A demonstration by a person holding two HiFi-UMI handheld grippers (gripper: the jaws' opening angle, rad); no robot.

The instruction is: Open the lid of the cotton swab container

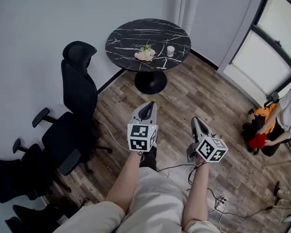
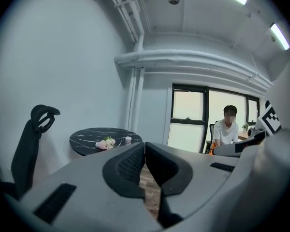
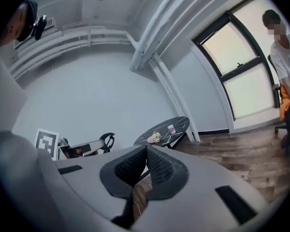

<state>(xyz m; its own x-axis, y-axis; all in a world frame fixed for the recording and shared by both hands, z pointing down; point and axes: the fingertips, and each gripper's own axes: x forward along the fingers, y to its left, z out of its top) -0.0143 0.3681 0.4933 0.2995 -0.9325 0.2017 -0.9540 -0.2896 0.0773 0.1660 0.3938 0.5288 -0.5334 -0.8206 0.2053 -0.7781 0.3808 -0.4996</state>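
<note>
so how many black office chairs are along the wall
2: a chair with a headrest near the round table, another chair cut off at the head view's left edge. Dark shapes below may hide a third.

Glossy black marble-look table stands on matt wood-plank floor.

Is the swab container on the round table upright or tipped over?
Upright: the container stands on its base on the round table, right of the flowers. Whether it is open is too small to tell.
</note>
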